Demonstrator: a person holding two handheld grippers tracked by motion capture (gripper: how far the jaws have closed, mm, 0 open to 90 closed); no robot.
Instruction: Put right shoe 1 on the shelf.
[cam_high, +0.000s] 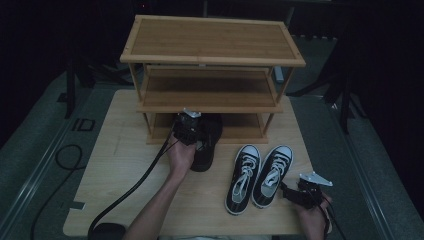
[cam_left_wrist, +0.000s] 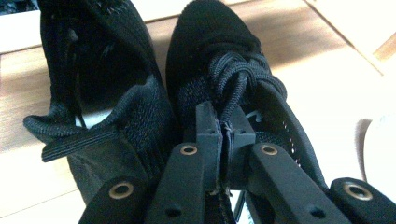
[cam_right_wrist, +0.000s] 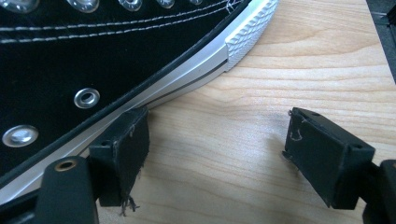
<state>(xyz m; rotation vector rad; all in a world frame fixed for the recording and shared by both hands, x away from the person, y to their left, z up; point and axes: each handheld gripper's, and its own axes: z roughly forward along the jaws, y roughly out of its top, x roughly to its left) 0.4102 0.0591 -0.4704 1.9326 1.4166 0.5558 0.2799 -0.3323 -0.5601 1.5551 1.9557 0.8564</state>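
Black shoes pinched at the rack

Left gripper (cam_left_wrist: 225, 135) is clamped on the black knit shoes (cam_left_wrist: 219, 60) by the shoe rack's (cam_high: 210, 107) bottom shelf, mid-table; right gripper (cam_right_wrist: 217, 158) gapes wide beside the sneakers (cam_high: 257, 175) near the table's (cam_high: 125, 170) front right corner

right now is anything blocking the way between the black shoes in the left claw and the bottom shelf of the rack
Nothing visible does. The left claw is pinched shut on the black knit shoes, whose toes already point into the bamboo shoe rack at its bottom shelf. The bare shelf board lies ahead of them. The black-and-white canvas sneakers sit off to the side on the table.
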